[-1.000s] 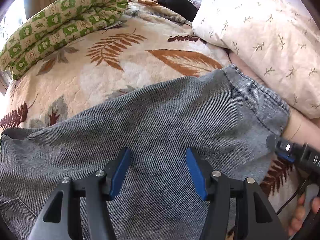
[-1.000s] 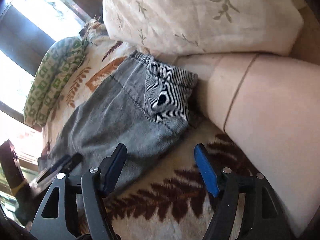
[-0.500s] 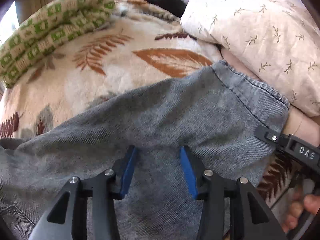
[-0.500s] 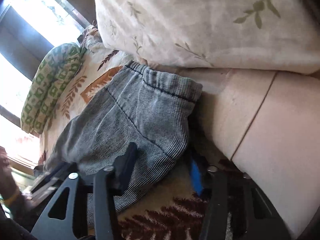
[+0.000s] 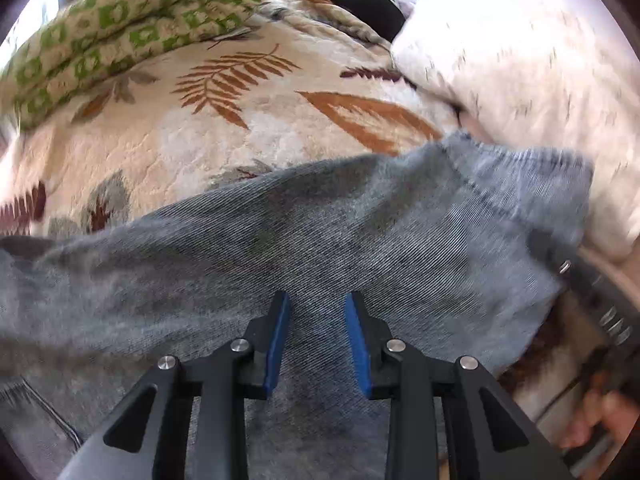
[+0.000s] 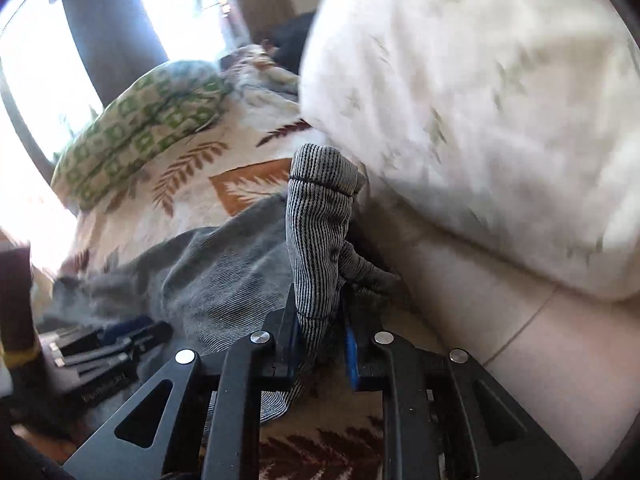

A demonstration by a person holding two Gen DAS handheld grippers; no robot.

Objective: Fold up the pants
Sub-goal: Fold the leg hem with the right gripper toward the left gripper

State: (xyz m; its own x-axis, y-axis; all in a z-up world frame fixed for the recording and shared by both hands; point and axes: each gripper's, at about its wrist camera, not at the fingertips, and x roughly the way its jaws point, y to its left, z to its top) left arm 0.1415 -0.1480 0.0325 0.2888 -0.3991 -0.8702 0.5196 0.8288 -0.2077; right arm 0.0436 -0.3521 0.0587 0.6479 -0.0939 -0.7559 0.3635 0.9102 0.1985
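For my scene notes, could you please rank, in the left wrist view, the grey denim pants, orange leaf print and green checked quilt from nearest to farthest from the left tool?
1. Grey denim pants, under the left tool.
2. Orange leaf print, beyond them, centre-right.
3. Green checked quilt, far upper left.

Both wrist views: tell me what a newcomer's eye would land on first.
The grey denim pants sprawl across the leaf-print blanket, filling the middle of the left wrist view. In the right wrist view the right gripper is closing on a bunched-up leg end that stands up between its fingers. A big white pillow crowds the upper right.
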